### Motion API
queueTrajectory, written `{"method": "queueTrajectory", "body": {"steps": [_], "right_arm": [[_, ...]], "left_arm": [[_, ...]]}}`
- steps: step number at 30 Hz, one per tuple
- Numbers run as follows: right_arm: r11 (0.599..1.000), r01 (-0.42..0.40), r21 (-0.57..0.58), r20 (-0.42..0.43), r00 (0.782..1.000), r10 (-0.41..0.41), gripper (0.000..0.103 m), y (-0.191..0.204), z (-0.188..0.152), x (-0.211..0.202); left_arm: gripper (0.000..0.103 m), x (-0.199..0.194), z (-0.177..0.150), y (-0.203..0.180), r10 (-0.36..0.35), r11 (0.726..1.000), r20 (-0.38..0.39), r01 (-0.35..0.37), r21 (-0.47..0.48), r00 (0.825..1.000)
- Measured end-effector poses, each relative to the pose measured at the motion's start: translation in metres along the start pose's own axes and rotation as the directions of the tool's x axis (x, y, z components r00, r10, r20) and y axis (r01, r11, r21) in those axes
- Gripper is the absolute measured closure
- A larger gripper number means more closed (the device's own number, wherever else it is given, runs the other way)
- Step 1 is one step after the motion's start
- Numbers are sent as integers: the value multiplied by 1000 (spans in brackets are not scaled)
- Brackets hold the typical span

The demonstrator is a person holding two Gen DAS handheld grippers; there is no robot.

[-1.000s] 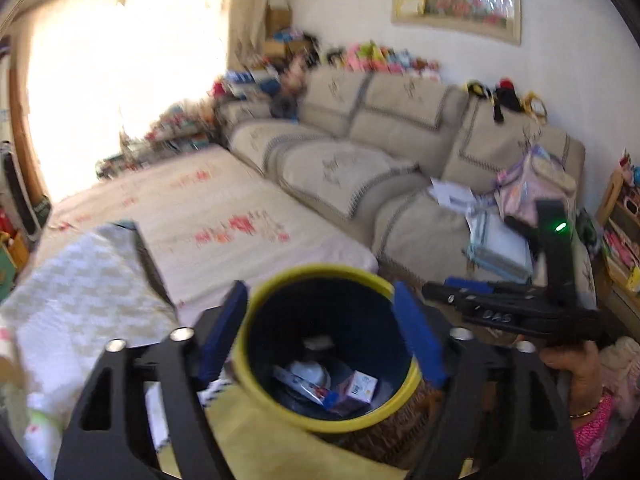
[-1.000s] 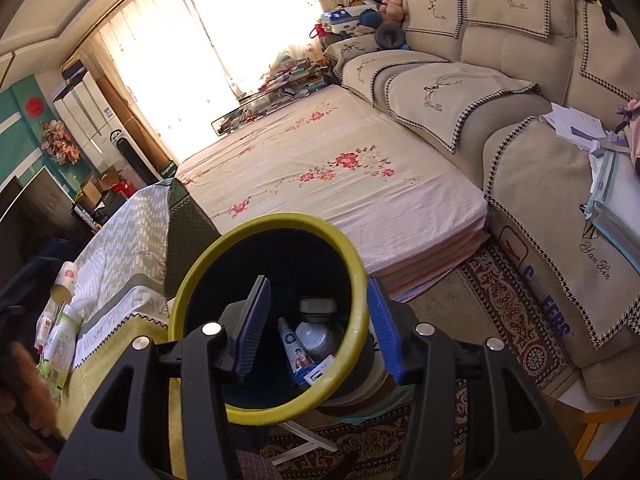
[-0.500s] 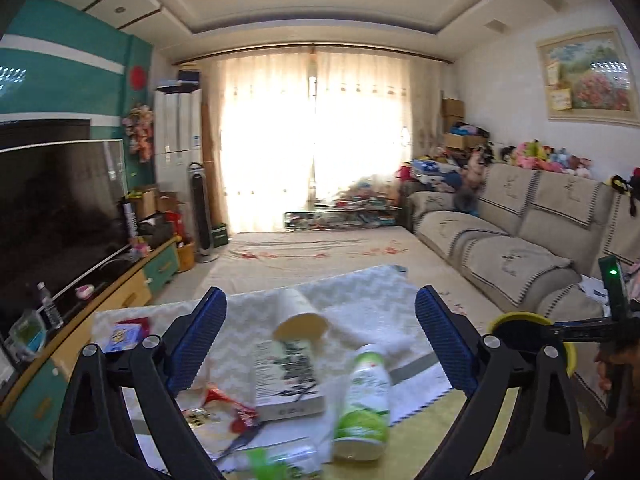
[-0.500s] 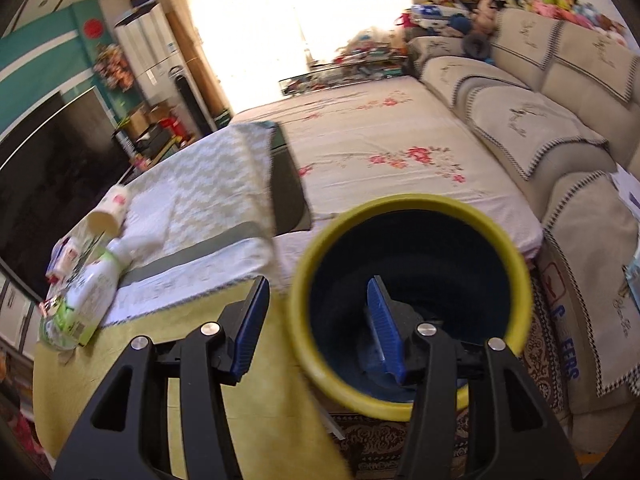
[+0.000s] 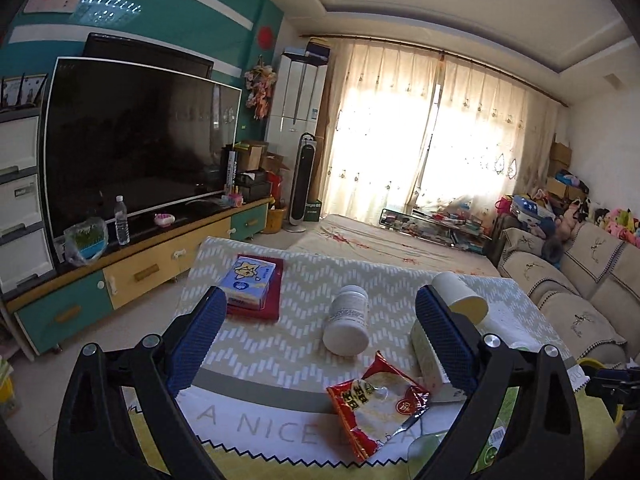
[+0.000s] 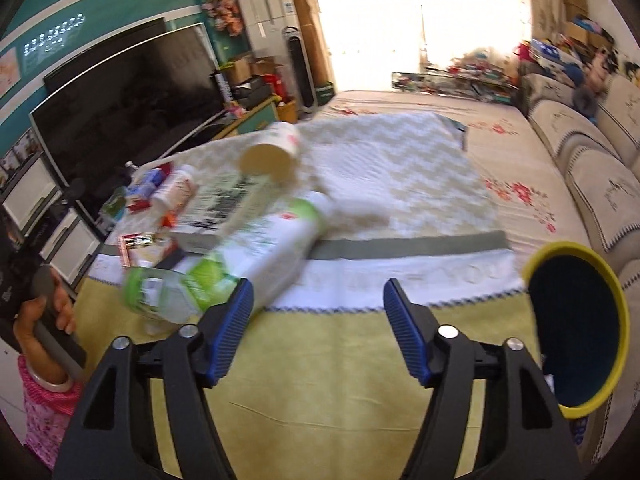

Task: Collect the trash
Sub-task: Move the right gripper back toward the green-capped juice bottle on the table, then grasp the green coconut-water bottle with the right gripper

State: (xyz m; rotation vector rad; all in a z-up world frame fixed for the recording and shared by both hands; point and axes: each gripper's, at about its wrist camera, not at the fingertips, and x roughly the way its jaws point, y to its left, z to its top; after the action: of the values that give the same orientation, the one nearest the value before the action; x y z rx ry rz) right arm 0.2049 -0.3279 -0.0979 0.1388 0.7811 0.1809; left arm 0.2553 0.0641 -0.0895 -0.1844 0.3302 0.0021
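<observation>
My left gripper (image 5: 320, 336) is open and empty above the table. Below it lie a red snack wrapper (image 5: 376, 400), a white pill bottle (image 5: 347, 320), a paper cup (image 5: 460, 298), a carton (image 5: 426, 350) and a blue box (image 5: 249, 282). My right gripper (image 6: 318, 322) is open and empty over the table's near edge. A green-and-white bottle (image 6: 236, 268) lies just left of it, with the paper cup (image 6: 270, 154) and carton (image 6: 224, 208) behind. The yellow-rimmed bin (image 6: 576, 328) stands at the table's right end.
The table has a zigzag cloth (image 5: 296, 280) over a yellow cover (image 6: 340, 360). A TV (image 5: 136, 144) on a low cabinet stands to the left. A sofa (image 5: 580, 280) runs along the right. A floor mat with red flowers (image 6: 516, 152) lies beyond.
Both grippers have swung left, away from the bin and towards the trash on the table. The right gripper's jaws have opened wider. The bin now sits at the right edge of the right wrist view.
</observation>
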Motion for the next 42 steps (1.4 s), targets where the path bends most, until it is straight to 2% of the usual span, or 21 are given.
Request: {"method": "queueTrajectory", "body": {"steps": [5,8,11,14,19,22,29,31,34,42], "right_arm": [[999,-33,-34,31,999,34,35,48,1,12],[999,25,-49,29,999,-23,35,64,1,24],[999,33,-36,10,999,-33,35,71,0,35],[996,78,-53,10,997,-78,35,79,-1,45],[993,107,-52,-35,993,-109,35,77,-10,60],[991,116,-59,-31,993,-118,36,69,-14,55],[991,132,-1,-24,991,-132,36,21,-21,32],[995,98,22,-35,995,-98,36,13,-21,35],[997,70,20,-42,997,-69,36,13,-19,42],[998,63,-25,-33,997,-64,36,25,-16,55]], "left_arm": [[9,0,-5,3,2,999,-10,-2,-34,1000],[9,-4,-6,0,4,1000,1,-4,-19,1000],[9,-8,-5,-6,6,1000,10,-6,4,1000],[9,-10,-5,-11,9,1000,11,-9,24,1000],[9,-10,-7,-15,2,999,5,-2,44,1000],[9,-10,-7,-16,1,999,6,-2,49,1000],[9,-12,-5,-15,-4,999,-3,4,32,1000],[9,-12,-6,-16,-4,999,-4,4,37,1000],[9,-13,-6,-17,0,999,-6,0,43,1000],[9,-14,-5,-17,-7,999,-8,7,40,1000]]}}
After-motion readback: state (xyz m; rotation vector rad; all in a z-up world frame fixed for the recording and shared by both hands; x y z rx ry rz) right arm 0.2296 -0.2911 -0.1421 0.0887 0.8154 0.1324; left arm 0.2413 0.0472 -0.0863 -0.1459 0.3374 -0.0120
